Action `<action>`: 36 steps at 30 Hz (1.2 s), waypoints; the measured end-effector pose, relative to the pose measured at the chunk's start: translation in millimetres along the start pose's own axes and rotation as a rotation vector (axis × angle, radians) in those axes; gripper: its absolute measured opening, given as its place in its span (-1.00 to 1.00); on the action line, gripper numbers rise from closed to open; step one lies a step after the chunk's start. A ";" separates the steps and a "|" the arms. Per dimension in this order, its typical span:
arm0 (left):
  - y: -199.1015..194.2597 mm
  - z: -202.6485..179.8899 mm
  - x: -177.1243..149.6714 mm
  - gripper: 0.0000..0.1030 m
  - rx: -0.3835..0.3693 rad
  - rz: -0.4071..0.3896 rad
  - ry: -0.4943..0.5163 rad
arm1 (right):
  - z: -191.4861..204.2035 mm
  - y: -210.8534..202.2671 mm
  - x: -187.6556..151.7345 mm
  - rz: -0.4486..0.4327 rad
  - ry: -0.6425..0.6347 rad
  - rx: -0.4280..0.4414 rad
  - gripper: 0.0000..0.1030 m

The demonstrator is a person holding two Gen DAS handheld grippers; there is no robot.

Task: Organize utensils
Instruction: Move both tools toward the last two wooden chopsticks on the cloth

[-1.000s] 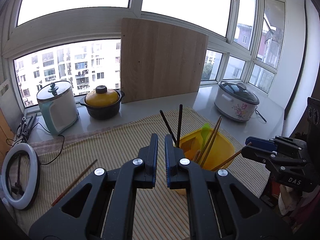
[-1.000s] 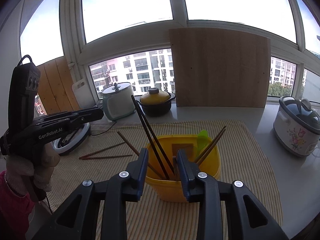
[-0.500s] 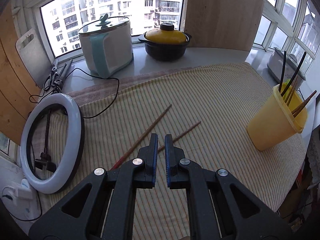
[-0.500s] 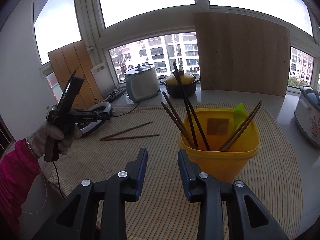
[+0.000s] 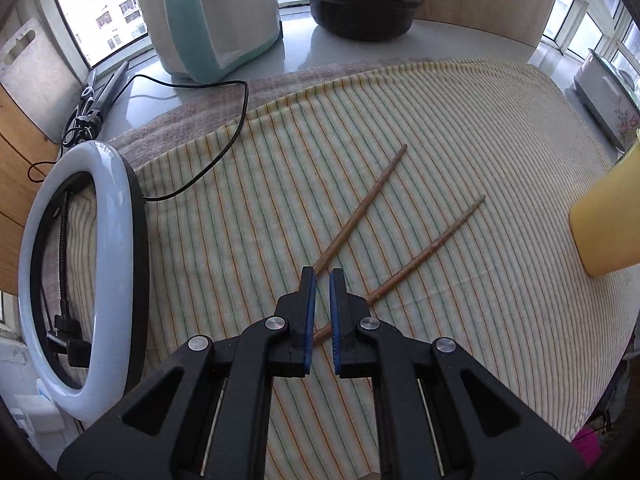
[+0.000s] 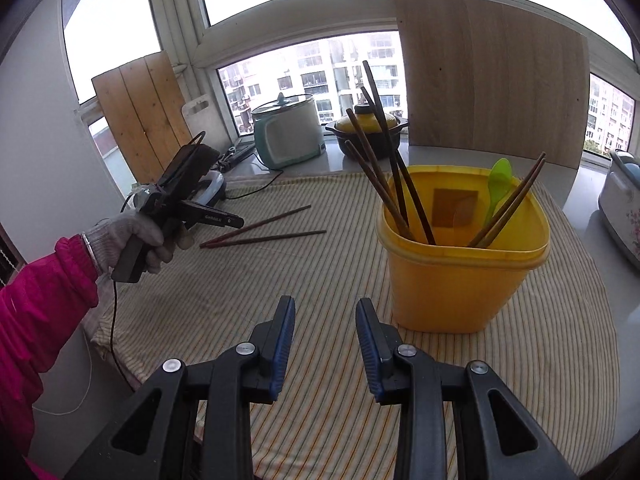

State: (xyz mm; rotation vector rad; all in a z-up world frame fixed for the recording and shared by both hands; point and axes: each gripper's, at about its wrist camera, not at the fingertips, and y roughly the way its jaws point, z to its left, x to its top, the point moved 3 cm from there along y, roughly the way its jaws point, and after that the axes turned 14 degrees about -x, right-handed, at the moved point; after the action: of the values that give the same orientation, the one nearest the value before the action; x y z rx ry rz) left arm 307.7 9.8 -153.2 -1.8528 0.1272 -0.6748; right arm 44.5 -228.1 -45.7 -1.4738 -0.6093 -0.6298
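Two brown chopsticks (image 5: pixel 360 208) (image 5: pixel 432 246) lie side by side on the striped cloth (image 5: pixel 460 128). They also show in the right wrist view (image 6: pixel 264 232). My left gripper (image 5: pixel 322 274) hovers just above their near ends, its jaws almost shut with a narrow gap and nothing between them. It shows from the side in the right wrist view (image 6: pixel 236 222). My right gripper (image 6: pixel 325 308) is open and empty, just left of the yellow container (image 6: pixel 460 276). The container holds several chopsticks and a green spoon (image 6: pixel 498 188).
A white ring light (image 5: pixel 80 272) lies at the cloth's left edge with a black cord. A teal-and-white cooker (image 5: pixel 212 16) and a black pot with a yellow lid (image 5: pixel 364 4) stand at the back. A white flowered cooker (image 6: pixel 624 208) stands at the right.
My left gripper has swung away from the container, down and closer to the two loose chopsticks. My right gripper has drawn back from the container and stayed open.
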 end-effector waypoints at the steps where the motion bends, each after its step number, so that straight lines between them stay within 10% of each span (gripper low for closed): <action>1: 2.8 1.6 0.6 -0.92 0.001 0.008 0.001 | -0.8 0.5 -1.4 0.003 0.000 -0.003 -0.37; 36: 11.6 3.2 -2.8 -0.83 0.080 0.082 0.099 | 25.0 45.6 -14.6 0.114 -0.014 0.056 -0.37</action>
State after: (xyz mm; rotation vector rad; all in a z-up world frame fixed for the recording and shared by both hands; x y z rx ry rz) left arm 309.7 9.0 -165.4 -1.7286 0.2363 -0.7041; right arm 67.0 -202.8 -87.9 -1.4507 -0.5452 -0.5109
